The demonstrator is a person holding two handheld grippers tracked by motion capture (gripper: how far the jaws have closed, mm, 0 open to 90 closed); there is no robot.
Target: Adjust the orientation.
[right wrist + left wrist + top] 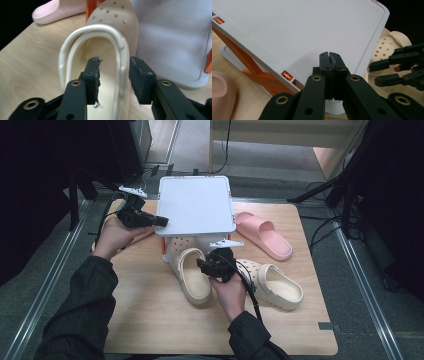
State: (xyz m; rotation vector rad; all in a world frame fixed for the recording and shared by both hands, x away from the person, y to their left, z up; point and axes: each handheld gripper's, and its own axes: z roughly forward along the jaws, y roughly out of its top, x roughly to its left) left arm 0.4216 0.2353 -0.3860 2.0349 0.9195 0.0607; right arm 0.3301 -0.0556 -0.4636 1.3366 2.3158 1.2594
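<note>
At a wooden table (150, 320), a person works two hand-held grippers around a small white rack (196, 204) with orange legs. The right gripper (113, 75) stands with its jaws apart astride the side wall of a cream clog (110, 47): one jaw sits inside the shoe's opening, the other outside it, and neither pad presses on the rim. From the high view, that clog lies in front of the rack with its perforated toe tucked under the white top, heel towards the person, and the right gripper (216, 265) sits at the heel's right edge.

The left gripper (145, 218) is held at the rack's left edge. Its own view shows the jaws pressed together with nothing between them, the tips (331, 62) lying against the smooth white top.

A second cream clog (274, 285) lies just right of the right hand (231, 292), toe pointing towards the rack. A pink slide sandal (265, 234) rests on the table at the rack's right side, apart from both clogs. The left hand (116, 235) grips its tool over the table's left edge.
</note>
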